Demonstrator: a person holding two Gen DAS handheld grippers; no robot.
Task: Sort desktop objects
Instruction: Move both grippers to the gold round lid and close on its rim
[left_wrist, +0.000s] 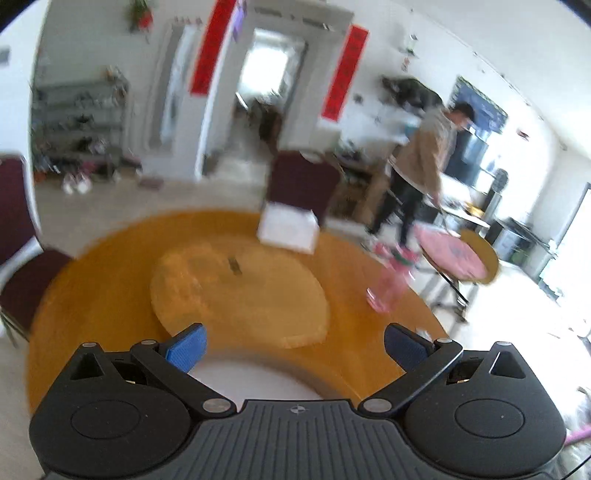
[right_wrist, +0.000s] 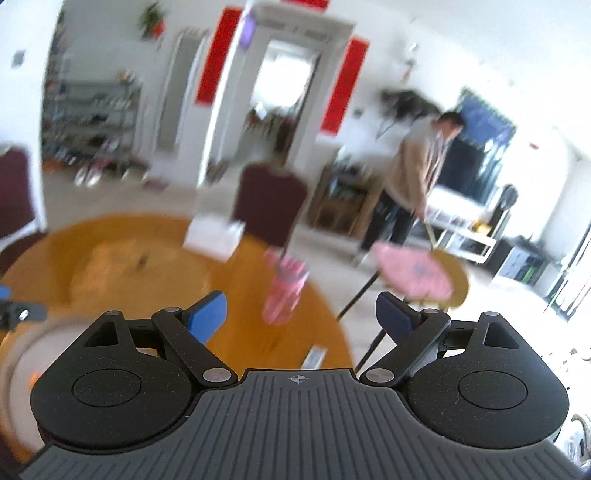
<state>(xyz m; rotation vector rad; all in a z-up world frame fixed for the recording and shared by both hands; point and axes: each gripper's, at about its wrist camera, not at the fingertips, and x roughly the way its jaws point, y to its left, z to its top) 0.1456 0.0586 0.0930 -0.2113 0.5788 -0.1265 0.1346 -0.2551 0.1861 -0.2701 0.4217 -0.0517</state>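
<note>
In the left wrist view, the left gripper (left_wrist: 295, 345) fills the bottom of the frame, its jaws spread wide with nothing between them. Beyond it the round counter (left_wrist: 92, 280) is seen, with a raised turntable (left_wrist: 240, 291) at centre. A white box (left_wrist: 289, 229) stands at the counter's far edge, upper centre, and a pink bottle (left_wrist: 389, 280) stands upright toward the right edge. Both are well apart from the jaws, so nothing is being reached for yet, as judged. The frame is blurred. A person (left_wrist: 421, 166) stands at the upper right by a folding table (left_wrist: 454, 258), apart from the counter.

In the right wrist view, the right gripper (right_wrist: 301, 319) is likewise held wide open and empty. The pink bottle is seen at centre, just above the gap between the jaws, and the white box at upper left of centre. A small pale object (right_wrist: 314, 356) lies on the counter by the lower centre; what it is cannot be told. The open jaws look readied for a pick.
</note>
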